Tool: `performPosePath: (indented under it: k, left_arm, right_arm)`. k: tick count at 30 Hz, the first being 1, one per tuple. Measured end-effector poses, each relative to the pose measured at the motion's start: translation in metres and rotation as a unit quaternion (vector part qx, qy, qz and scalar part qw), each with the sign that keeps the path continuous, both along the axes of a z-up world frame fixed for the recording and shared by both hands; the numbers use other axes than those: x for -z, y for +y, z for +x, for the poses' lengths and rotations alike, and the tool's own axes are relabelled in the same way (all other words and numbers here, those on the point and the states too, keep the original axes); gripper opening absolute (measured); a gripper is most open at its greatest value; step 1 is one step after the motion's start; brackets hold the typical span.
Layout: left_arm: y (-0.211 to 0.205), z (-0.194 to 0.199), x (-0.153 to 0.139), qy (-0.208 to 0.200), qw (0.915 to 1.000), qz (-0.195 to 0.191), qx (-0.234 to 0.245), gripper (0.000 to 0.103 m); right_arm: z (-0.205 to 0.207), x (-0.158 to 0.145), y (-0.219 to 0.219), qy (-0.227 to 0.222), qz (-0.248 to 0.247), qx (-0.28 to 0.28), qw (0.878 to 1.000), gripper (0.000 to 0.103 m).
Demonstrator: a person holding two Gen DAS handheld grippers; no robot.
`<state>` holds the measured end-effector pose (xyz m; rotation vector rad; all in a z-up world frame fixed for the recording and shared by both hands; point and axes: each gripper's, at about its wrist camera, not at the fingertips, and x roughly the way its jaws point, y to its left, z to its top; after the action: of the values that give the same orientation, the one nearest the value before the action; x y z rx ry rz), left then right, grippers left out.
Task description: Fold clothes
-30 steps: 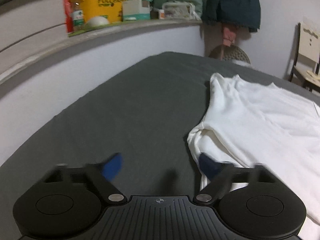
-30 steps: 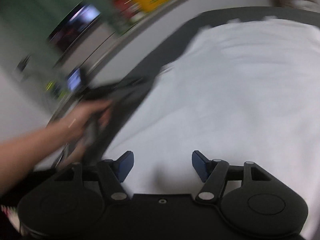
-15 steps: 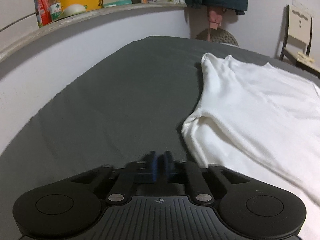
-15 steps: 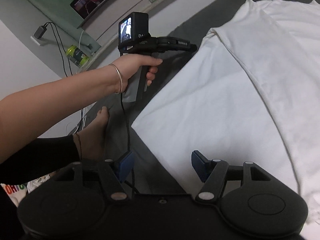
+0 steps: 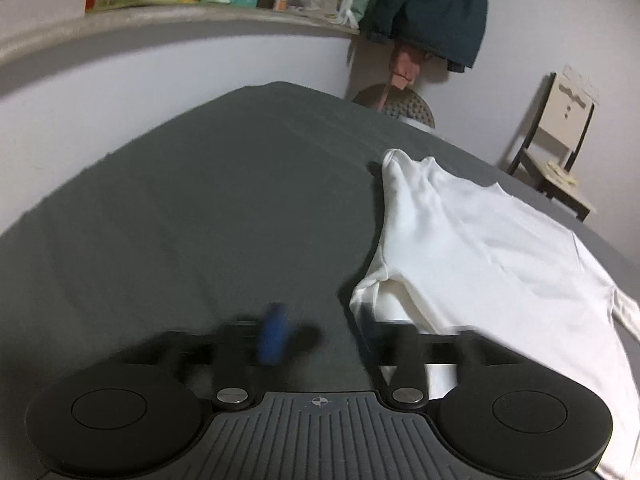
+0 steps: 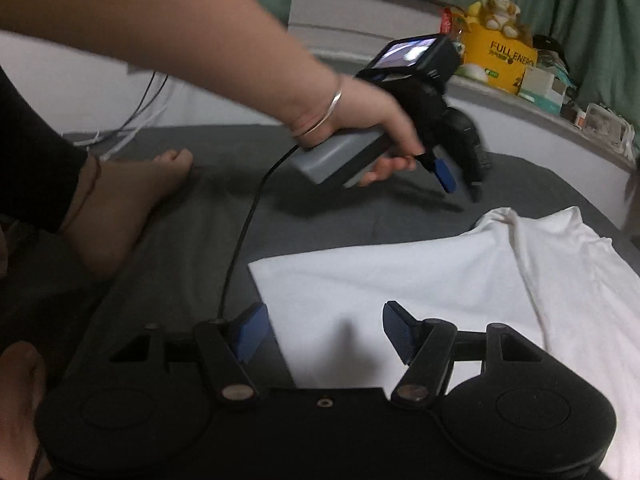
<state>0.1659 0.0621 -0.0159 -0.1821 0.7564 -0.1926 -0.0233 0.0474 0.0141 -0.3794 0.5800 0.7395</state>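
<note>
White shirt (image 5: 492, 256): lies flat on the bed (image 5: 208, 216), on its dark grey sheet; a folded edge bulges on the side nearest the left gripper.

Left gripper (image 5: 320, 332): fingers apart and blurred, holding nothing. Blue pad of one finger (image 5: 272, 336) is over bare sheet; the other finger sits at the shirt's folded edge, contact cannot be told. In the right wrist view the left gripper (image 6: 460, 180) hangs above the sheet beyond the shirt (image 6: 440, 280), gripped by a hand (image 6: 376, 128) with a thin bangle.

Right gripper (image 6: 324, 332): fingers wide apart, holding nothing. One finger lies over the shirt's near corner, the other over the sheet just beside the hem.

Cable (image 6: 244, 240): runs from the left gripper's handle down across the sheet.

Bare foot (image 6: 132, 192): rests on the bed (image 6: 340, 216), to the left of the fingers.

Shelf (image 5: 180, 20): beyond the bed, carrying boxes.

Chair (image 5: 560, 148): far right, by the wall.
</note>
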Motion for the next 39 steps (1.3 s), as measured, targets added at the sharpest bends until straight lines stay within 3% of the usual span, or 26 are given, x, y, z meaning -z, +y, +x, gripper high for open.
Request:
performPosePath:
  k: [4,8,11,13,14,15,16,17,22,25,27,29,33,35,36,39]
  left_arm:
    - [-0.007,0.006,0.008,0.008,0.9999,0.011,0.01,0.063]
    - [-0.025,0.008,0.015,0.005,0.9972,0.066,0.033,0.062]
    - [-0.034,0.007,0.016,0.0,0.9924,0.106,0.062,0.047]
    - [-0.038,0.008,0.014,-0.004,0.9901,0.115,0.08,0.028]
    - [-0.041,0.008,0.013,-0.005,0.9893,0.117,0.088,0.023]
    - [-0.044,0.009,0.012,-0.006,0.9882,0.12,0.095,0.012]
    - [-0.048,0.01,0.012,-0.006,0.9868,0.126,0.102,0.006]
    - [-0.052,0.01,0.011,-0.007,0.9853,0.132,0.108,0.004]
    - [-0.049,0.004,0.002,-0.01,0.9811,0.154,0.116,0.0]
    - [-0.039,0.001,-0.006,-0.012,0.9799,0.171,0.103,0.0]
    - [-0.031,-0.001,-0.011,-0.013,0.9793,0.18,0.092,0.0]
    - [-0.027,-0.003,-0.013,-0.014,0.9798,0.179,0.087,0.0]
    - [-0.026,-0.003,-0.012,-0.009,0.9829,0.168,0.075,0.001]
    - [-0.027,0.001,-0.008,-0.007,0.986,0.147,0.078,0.002]
    - [-0.027,-0.001,-0.008,-0.011,0.9869,0.139,0.081,0.006]
    - [-0.031,-0.003,-0.003,-0.016,0.9873,0.133,0.085,0.007]
  right_arm:
    - [-0.01,0.012,0.026,-0.033,-0.028,-0.015,0.999,0.061]
    - [-0.013,0.024,0.056,-0.09,-0.066,-0.028,0.993,0.059]
    - [-0.006,0.033,0.072,-0.105,-0.083,-0.026,0.991,0.051]
    - [-0.003,0.038,0.081,-0.117,-0.086,-0.021,0.989,0.049]
    - [-0.003,0.041,0.084,-0.131,-0.092,-0.018,0.987,0.049]
    - [-0.002,0.044,0.087,-0.141,-0.099,-0.019,0.985,0.04]
    - [-0.002,0.046,0.088,-0.145,-0.102,-0.019,0.984,0.018]
    - [-0.001,0.045,0.087,-0.141,-0.101,-0.011,0.985,0.01]
    - [-0.006,0.021,0.048,-0.116,0.0,0.052,0.992,0.01]
    - [-0.01,0.009,0.026,-0.066,0.079,0.069,0.992,0.01]
    - [-0.011,0.006,0.021,-0.052,0.107,0.073,0.99,0.01]
    - [-0.004,0.008,0.025,-0.027,0.115,0.076,0.99,0.01]
    - [0.023,0.031,0.029,0.082,0.108,0.114,0.984,0.011]
    - [0.022,0.03,0.031,0.091,0.101,0.11,0.985,0.02]
    - [0.019,0.027,0.031,0.089,0.1,0.102,0.986,0.031]
    - [0.005,0.013,0.028,0.071,0.095,0.069,0.991,0.035]
